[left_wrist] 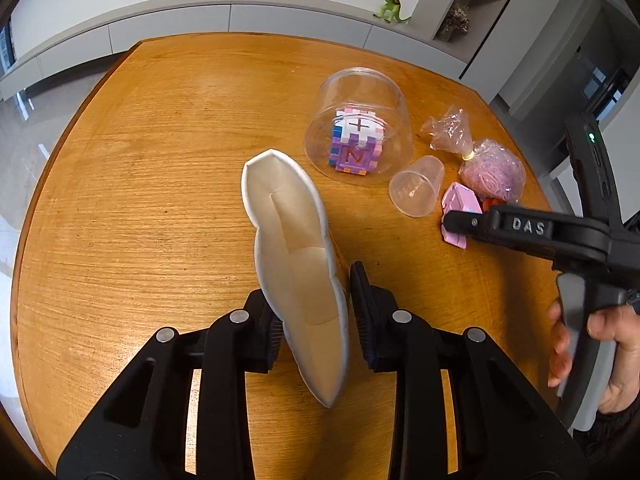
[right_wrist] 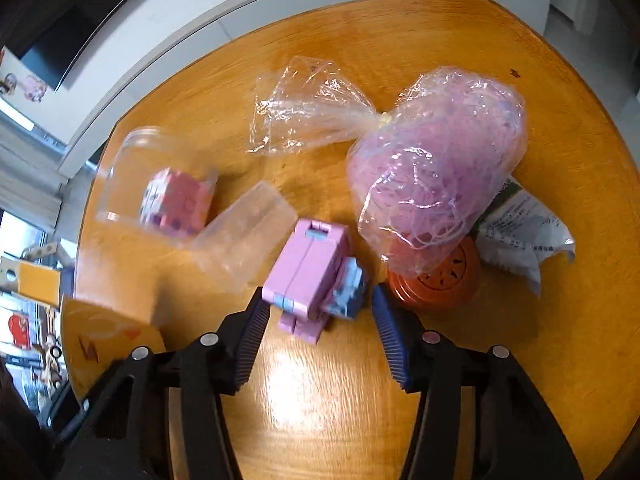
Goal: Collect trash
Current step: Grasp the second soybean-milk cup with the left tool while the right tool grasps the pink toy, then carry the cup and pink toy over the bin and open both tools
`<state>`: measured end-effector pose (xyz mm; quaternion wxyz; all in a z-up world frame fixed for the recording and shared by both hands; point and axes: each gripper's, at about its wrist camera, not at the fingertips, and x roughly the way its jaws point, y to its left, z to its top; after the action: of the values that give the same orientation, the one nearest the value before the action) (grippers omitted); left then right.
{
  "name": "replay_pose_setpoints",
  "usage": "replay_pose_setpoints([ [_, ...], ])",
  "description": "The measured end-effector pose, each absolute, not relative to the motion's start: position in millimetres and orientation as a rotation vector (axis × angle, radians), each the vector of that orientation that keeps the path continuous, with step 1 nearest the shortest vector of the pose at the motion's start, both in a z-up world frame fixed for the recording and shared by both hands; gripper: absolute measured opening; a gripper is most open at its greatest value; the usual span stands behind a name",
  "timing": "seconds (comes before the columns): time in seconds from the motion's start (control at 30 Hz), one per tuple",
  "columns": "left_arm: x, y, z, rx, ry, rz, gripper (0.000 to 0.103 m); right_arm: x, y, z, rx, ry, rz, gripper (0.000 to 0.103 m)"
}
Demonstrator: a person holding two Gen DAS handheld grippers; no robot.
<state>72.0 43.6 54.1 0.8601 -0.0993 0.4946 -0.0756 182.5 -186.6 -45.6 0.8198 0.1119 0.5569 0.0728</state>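
My left gripper is shut on a folded white and beige paper bag, holding it upright over the round wooden table. My right gripper is open, its fingers on either side of a pink and blue toy robot lying on the table; it also shows in the left wrist view, over the pink toy. A clear bag of pink bands lies just behind the toy. A crumpled white wrapper lies at the right.
A clear tub lies on its side with a foam cube inside. A small clear cup lies beside it. An orange disc sits under the bag of bands. A green dinosaur stands on the far cabinet.
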Motion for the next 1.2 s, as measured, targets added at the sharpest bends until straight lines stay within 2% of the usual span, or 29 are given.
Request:
replay_pose_setpoints([
  [0.1, 73, 44, 52, -0.206, 1.037, -0.158, 0.031, 192, -183, -45, 0.197, 1.180, 0.133, 0.055],
  [0.13, 77, 39, 50, -0.208, 1.037, -0.156, 0.031, 193, -181, -44, 0.176, 1.181, 0.141, 0.050],
  [0.23, 77, 38, 50, -0.209, 1.036, -0.159, 0.030, 182, -178, -44, 0.141, 1.182, 0.180, 0.049],
  [0.63, 42, 0, 72, -0.160, 0.997, -0.243, 0.030, 69, -234, -28, 0.153, 1.107, 0.208, 0.049],
  [1.2, -35, -151, 104, -0.003, 0.958, -0.503, 0.030, -74, -365, -13, 0.275, 0.994, 0.082, 0.049],
])
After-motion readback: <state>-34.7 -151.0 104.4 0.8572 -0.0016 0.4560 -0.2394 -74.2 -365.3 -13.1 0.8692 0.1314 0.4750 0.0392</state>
